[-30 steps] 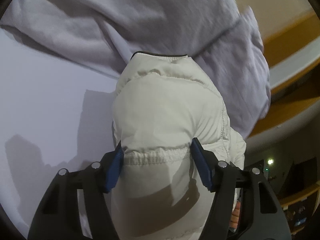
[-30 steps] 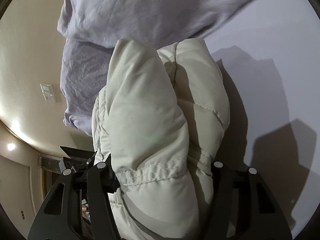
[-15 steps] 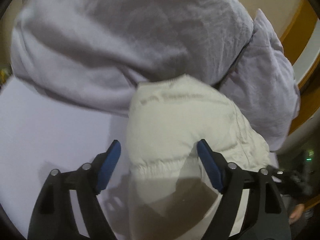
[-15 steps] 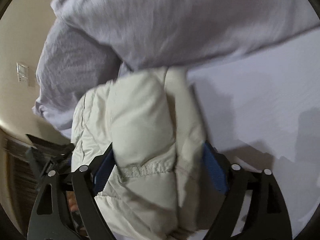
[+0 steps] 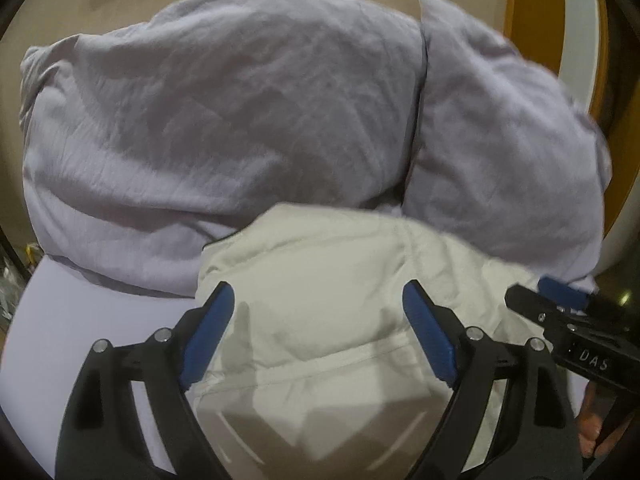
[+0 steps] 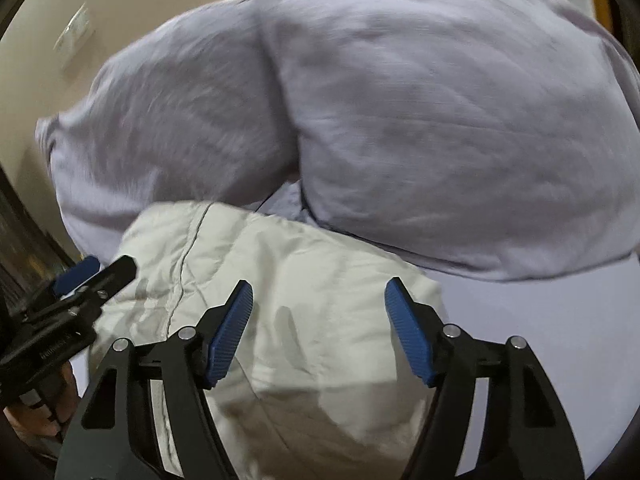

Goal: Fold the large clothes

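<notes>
Folded cream quilted puffer jacket (image 5: pixel 328 320) lying on the pale lilac bedsheet (image 5: pixel 80 320), butted against the lilac pillows (image 5: pixel 224 120). Left gripper (image 5: pixel 318 336) and right gripper (image 6: pixel 318 328) both spread apart, straddling the bundle, gripping nothing; equally near.

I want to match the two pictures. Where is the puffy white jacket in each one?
Left wrist view: the puffy white jacket fills the lower middle, under the open left tongs.
Right wrist view: lower middle-left, under the open right tongs.
Shared landmark: the lilac pillows just behind it.
</notes>
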Demonstrator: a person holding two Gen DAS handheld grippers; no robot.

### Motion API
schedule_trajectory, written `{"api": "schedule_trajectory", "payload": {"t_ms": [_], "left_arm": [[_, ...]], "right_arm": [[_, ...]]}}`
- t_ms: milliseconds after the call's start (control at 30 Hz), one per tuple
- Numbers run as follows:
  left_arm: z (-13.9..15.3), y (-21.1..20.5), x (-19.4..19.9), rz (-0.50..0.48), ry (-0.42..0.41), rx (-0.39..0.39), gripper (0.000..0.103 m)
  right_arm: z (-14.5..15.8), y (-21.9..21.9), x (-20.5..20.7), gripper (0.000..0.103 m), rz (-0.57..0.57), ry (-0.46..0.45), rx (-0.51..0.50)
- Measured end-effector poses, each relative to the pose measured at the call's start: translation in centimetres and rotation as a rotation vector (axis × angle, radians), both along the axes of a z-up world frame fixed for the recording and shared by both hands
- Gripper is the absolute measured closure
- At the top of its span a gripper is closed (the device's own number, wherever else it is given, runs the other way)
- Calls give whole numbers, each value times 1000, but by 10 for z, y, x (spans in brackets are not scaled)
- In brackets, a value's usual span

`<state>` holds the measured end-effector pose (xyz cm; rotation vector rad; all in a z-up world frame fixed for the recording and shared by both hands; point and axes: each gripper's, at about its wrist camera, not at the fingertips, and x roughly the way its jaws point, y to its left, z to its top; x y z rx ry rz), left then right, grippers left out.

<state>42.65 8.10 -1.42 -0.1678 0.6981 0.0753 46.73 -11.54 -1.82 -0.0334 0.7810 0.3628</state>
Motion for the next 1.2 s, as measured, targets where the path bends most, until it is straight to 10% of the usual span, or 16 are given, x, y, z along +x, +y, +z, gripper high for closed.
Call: {"api": "schedule_trajectory", "payload": {"t_ms": [1200], "left_arm": [[-55, 4, 3, 10, -24, 25, 7]], "right_arm": [[-54, 18, 0, 26, -27, -108, -9]]}}
